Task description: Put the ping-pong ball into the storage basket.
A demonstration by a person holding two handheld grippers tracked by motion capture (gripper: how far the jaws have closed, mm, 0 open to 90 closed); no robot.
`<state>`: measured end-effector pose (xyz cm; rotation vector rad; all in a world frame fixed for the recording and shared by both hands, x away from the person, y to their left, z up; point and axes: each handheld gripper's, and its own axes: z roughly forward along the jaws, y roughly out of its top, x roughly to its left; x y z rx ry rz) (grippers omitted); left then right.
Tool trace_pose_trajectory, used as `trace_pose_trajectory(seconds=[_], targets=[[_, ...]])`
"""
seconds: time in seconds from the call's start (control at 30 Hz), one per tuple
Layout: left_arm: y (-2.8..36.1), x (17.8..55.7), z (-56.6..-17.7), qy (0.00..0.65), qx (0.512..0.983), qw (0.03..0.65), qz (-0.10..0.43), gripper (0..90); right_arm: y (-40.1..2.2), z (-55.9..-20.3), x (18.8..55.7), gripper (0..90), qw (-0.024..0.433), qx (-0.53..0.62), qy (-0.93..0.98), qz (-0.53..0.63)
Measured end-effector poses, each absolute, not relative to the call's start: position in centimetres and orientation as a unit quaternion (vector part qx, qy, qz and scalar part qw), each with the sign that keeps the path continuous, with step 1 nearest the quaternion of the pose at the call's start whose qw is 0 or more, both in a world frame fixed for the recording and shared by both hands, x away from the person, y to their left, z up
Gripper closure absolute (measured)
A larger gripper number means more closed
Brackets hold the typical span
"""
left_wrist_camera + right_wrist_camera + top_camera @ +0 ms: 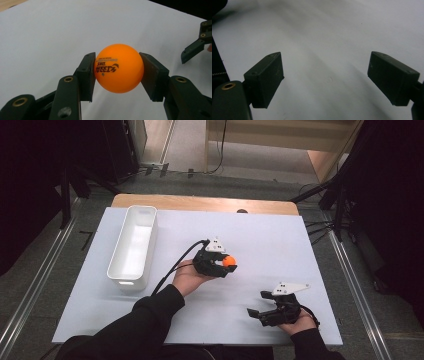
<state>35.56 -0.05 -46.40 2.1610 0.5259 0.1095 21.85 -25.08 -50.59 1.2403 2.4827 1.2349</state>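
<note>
- Two pads of the left gripper (117,75) clamp an orange ping-pong ball (118,68) from either side, ball held clear of the table, dark print on its face reads upside down in the left gripper view
- high view: same ball (230,261) sits at the tip of the left gripper (226,265), above the middle of the white table sheet (280,240), jaws pointing to the right side of that view
- left hand (187,279) wraps the gripper body from below, black sleeve, cable trailing back toward the person
- right gripper (325,80) jaws wide apart, nothing between them, just bare white sheet under the pads
- high view: right gripper (256,314) low over the near right part of the sheet, jaws pointing left, well apart from the ball, right hand (300,320) behind it
- left gripper view catches the right gripper's black jaw tip at far right edge
- white oblong bin (134,247) on the left part of the sheet, well apart from both grippers
- wooden table edge (200,202) shows past the sheet's far side
</note>
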Motion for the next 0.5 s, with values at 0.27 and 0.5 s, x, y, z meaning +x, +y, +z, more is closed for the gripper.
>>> trace_pose_trajectory(seconds=[0.27,0.5], targets=[[0.2,35.5,-45.5,0.218,0.869,0.443,0.04,50.4,-25.0,-50.6,21.8,11.9,0.049,0.411,0.815,0.405],[0.4,35.7,-45.0,0.218,0.875,0.43,0.032,50.4,-25.1,-50.5,21.9,11.9,0.052,0.412,0.812,0.409]])
